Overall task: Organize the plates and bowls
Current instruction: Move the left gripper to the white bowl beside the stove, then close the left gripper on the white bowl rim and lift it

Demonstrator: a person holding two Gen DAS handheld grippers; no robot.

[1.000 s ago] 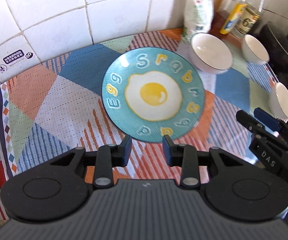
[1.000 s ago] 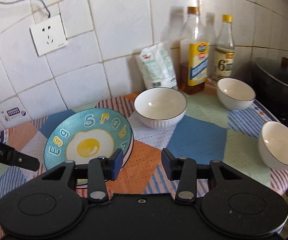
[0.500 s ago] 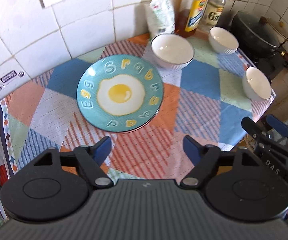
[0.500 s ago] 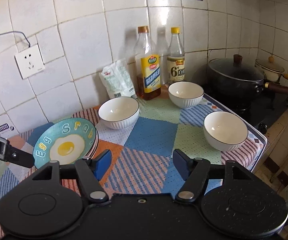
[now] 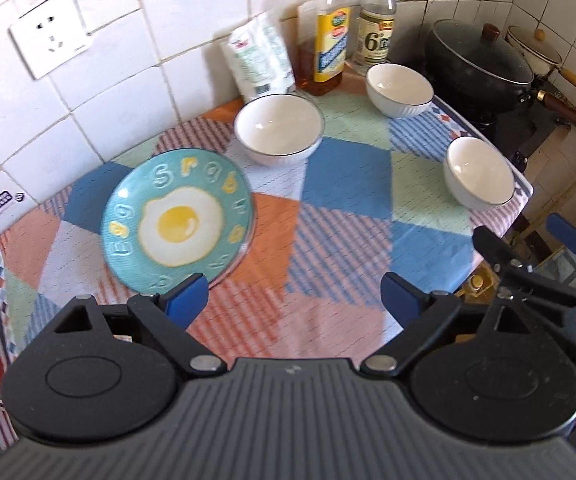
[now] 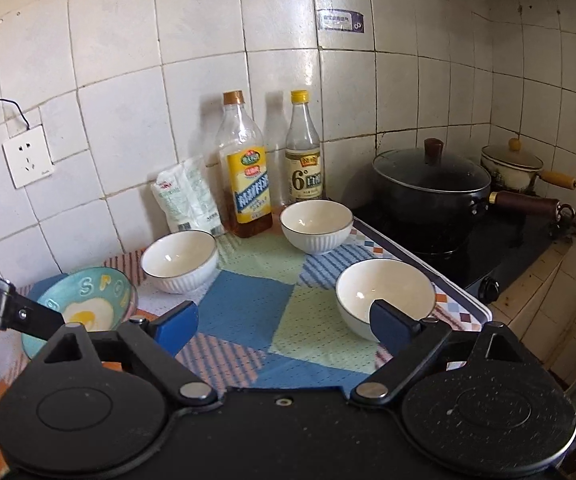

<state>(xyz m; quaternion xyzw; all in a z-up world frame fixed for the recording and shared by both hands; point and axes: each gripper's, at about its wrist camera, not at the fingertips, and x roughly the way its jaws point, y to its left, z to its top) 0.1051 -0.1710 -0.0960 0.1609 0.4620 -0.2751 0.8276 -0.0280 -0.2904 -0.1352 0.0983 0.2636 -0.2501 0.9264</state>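
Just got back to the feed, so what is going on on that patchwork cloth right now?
Nothing is held. Both handheld grippers, left and right, hover above the patchwork cloth, their jaws having just been opening, nothing between them. The teal fried-egg plate lies flat at the cloth's left. Three white ribbed bowls stand apart, unstacked: one beside the plate, one by the bottles, one near the stove-side edge.

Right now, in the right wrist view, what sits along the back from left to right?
Wall socket → white pouch → oil bottle → vinegar bottle → black lidded pot → small enamel saucepan.
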